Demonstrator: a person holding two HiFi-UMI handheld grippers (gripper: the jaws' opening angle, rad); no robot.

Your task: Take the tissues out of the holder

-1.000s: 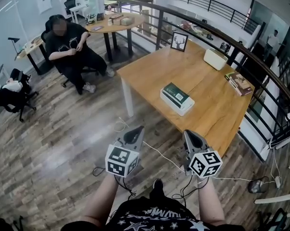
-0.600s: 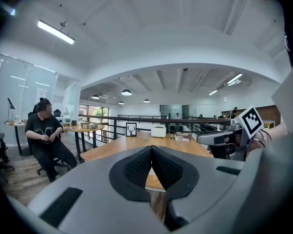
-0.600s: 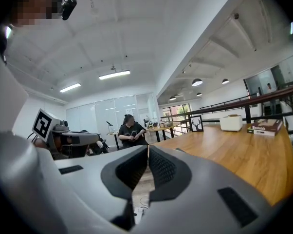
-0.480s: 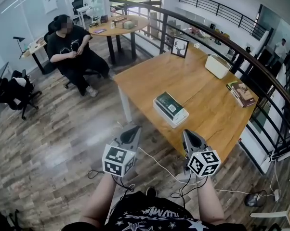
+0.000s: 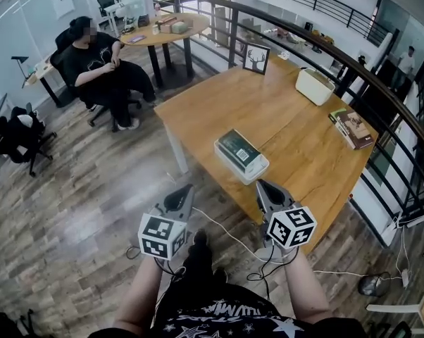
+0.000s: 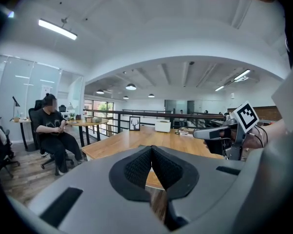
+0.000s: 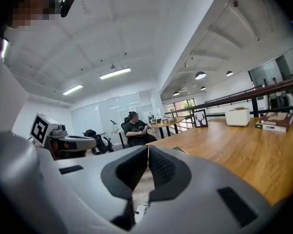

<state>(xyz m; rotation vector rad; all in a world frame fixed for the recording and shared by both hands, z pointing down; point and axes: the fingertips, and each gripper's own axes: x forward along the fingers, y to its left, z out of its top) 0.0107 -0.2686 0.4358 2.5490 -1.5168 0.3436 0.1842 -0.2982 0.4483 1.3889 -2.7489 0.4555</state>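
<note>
Nothing of the task is done yet. The tissues (image 5: 239, 148) (a green-topped pack, as far as I can tell) sit in the white holder (image 5: 234, 166) near the front edge of the wooden table (image 5: 296, 122). The left gripper (image 5: 180, 192) and right gripper (image 5: 261, 186) hang short of that table edge, apart from the holder, each with its jaws pressed together on nothing. Reaching, gripping and lifting out are all left to do.

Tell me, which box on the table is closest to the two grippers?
The flat white holder with the dark green top, near the front edge of the table. The plain cream box sits at the far side.
</note>
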